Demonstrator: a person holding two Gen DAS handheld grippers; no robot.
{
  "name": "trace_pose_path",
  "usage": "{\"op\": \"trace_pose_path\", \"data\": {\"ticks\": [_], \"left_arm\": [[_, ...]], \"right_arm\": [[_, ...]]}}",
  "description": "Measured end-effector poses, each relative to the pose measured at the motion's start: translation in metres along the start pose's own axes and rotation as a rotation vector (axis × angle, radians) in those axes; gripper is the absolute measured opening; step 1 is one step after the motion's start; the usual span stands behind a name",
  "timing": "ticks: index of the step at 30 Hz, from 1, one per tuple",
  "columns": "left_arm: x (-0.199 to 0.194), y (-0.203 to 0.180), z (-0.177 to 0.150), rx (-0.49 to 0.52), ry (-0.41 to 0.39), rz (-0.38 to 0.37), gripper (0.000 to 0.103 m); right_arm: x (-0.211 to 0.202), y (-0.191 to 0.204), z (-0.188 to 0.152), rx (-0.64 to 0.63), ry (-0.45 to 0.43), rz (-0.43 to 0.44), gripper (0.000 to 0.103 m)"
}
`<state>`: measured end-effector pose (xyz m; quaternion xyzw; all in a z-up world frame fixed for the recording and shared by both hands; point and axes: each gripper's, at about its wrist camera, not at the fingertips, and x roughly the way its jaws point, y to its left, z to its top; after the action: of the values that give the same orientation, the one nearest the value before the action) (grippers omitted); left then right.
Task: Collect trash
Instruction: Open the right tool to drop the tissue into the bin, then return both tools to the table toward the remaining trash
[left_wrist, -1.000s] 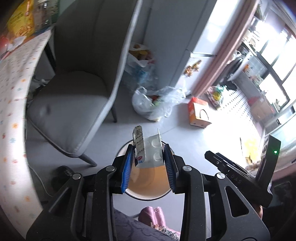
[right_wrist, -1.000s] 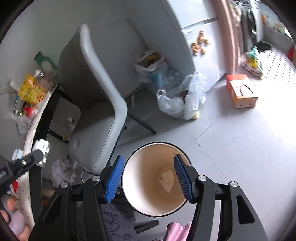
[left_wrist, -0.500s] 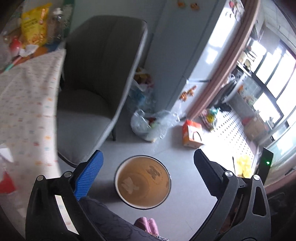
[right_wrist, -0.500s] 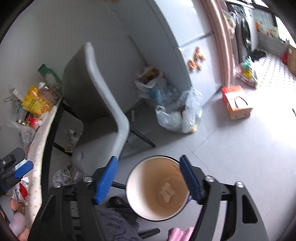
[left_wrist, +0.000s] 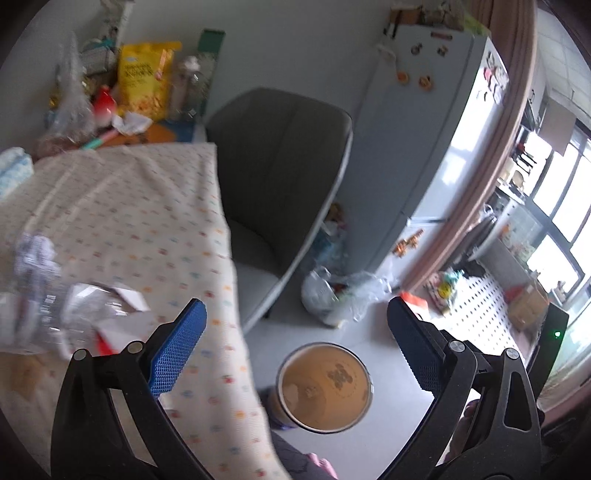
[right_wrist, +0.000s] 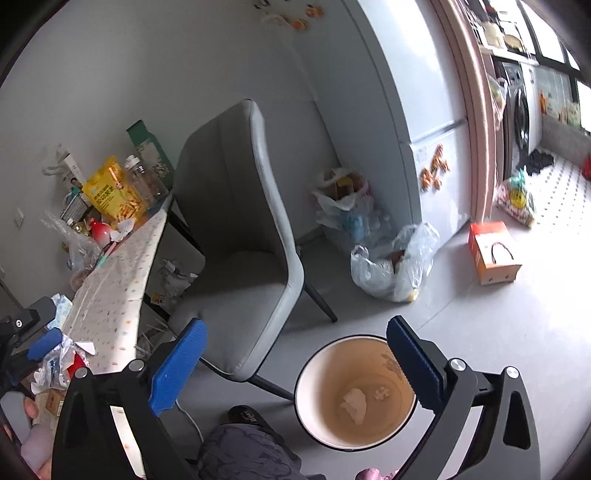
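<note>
Crumpled wrappers and paper (left_wrist: 74, 314): lay on the counter (left_wrist: 147, 229) at far left, a loose heap with no clear long axis; judged light, soft, springy, best pinched at a thick fold. Left gripper (left_wrist: 295, 347): jaws spread wide, empty. Bin (left_wrist: 325, 387): on the floor, mouth upward. Right gripper (right_wrist: 295, 365): jaws just opened wide, nothing between them, above the bin.

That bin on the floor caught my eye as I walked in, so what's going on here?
A person is clearing trash with a hand-held gripper in each hand. The left gripper and right gripper both stand open and empty, the right's jaws just opening wider. The bin on the floor by the grey chair holds a couple of scraps. More crumpled wrappers lie on the table.
</note>
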<state>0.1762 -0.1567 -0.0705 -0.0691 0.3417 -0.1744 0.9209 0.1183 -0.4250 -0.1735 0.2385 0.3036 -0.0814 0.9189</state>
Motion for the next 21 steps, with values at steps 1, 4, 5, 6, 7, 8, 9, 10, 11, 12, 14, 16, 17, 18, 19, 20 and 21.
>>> {"op": "trace_pose_path", "data": {"ticks": [1, 4, 5, 6, 7, 8, 9, 10, 11, 12, 14, 16, 17, 18, 19, 20, 21], "left_arm": [[-0.008, 0.005, 0.000, 0.003, -0.026, 0.024, 0.097], [-0.028, 0.018, 0.001, 0.000, -0.084, 0.077, 0.097], [-0.035, 0.024, 0.001, -0.005, -0.103, 0.092, 0.097], [-0.043, 0.031, 0.001, -0.011, -0.127, 0.103, 0.097], [-0.049, 0.036, 0.001, -0.017, -0.144, 0.107, 0.097], [-0.055, 0.042, 0.002, -0.027, -0.155, 0.109, 0.097], [-0.060, 0.048, 0.002, -0.035, -0.163, 0.108, 0.097], [-0.068, 0.056, 0.003, -0.043, -0.171, 0.114, 0.097], [-0.073, 0.060, 0.004, -0.050, -0.175, 0.123, 0.097], [-0.078, 0.068, 0.006, -0.059, -0.179, 0.132, 0.097], [-0.092, 0.082, 0.008, -0.078, -0.193, 0.143, 0.097], [-0.105, 0.097, 0.009, -0.084, -0.208, 0.158, 0.097], [-0.111, 0.104, 0.010, -0.089, -0.215, 0.170, 0.097], [-0.117, 0.111, 0.011, -0.096, -0.222, 0.178, 0.097], [-0.125, 0.122, 0.012, -0.107, -0.229, 0.182, 0.097], [-0.129, 0.126, 0.012, -0.115, -0.231, 0.184, 0.097], [-0.133, 0.132, 0.012, -0.124, -0.233, 0.186, 0.097]], "right_arm": [[-0.003, 0.008, 0.000, -0.018, -0.006, 0.000, 0.096], [-0.009, 0.028, -0.001, -0.054, -0.020, -0.009, 0.096], [-0.012, 0.035, -0.001, -0.065, -0.026, -0.016, 0.096], [-0.014, 0.040, -0.001, -0.073, -0.034, -0.023, 0.096], [-0.018, 0.048, -0.001, -0.083, -0.047, -0.030, 0.096], [-0.019, 0.051, -0.001, -0.085, -0.051, -0.028, 0.096], [-0.021, 0.056, -0.001, -0.087, -0.053, -0.024, 0.096], [-0.024, 0.062, -0.001, -0.089, -0.056, -0.017, 0.096], [-0.026, 0.067, -0.001, -0.093, -0.057, -0.007, 0.096], [-0.028, 0.073, -0.002, -0.099, -0.058, 0.001, 0.096], [-0.033, 0.085, -0.004, -0.118, -0.063, 0.019, 0.096], [-0.036, 0.097, -0.007, -0.149, -0.066, 0.043, 0.096], [-0.038, 0.103, -0.009, -0.169, -0.061, 0.058, 0.096], [-0.039, 0.108, -0.011, -0.180, -0.057, 0.069, 0.096], [-0.040, 0.116, -0.013, -0.192, -0.050, 0.096, 0.096], [-0.041, 0.121, -0.015, -0.198, -0.043, 0.126, 0.096], [-0.042, 0.126, -0.017, -0.204, -0.032, 0.152, 0.096]]}}
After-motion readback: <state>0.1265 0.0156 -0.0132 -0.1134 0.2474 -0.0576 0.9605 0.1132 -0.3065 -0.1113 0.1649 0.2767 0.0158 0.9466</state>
